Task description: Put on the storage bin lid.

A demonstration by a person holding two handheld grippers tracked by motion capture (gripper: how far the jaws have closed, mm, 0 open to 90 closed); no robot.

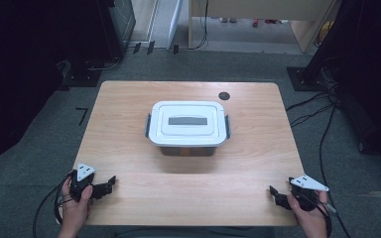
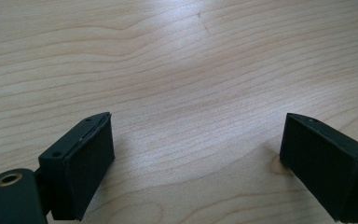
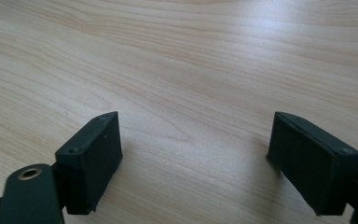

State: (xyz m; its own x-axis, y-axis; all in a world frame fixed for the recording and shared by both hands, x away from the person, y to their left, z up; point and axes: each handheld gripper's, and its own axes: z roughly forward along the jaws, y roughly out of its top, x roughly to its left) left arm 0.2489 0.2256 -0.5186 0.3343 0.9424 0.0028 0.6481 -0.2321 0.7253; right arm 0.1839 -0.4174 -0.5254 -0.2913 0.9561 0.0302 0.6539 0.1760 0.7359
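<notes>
**Pale wood, one closed box, both grippers waiting at the near edge**

Light wood is all I see between either pair of jaws. The box [image 1: 187,128] sits about mid-table [image 1: 129,104], a little toward the far edge, with its white lid on, grey latches at both ends and a grey strip across the top. A small dark round plug [image 1: 223,95] lies just beyond it toward the far right corner.

My left gripper [image 1: 110,184] rests at the near left corner, jaws spread wide and pointing along the near edge toward the middle. In the left gripper view its two black pads [image 2: 91,168] stand well apart over bare grain, with nothing between them.

My right gripper [image 1: 275,194] sits at the near right corner, pointing inward as well. In the right gripper view its pads [image 3: 95,161] are likewise wide apart and hold nothing.

The box is well apart from both grippers, farther up the table and between them, touched by neither. My hands [image 1: 74,208] hold the grippers from the near edge.
</notes>
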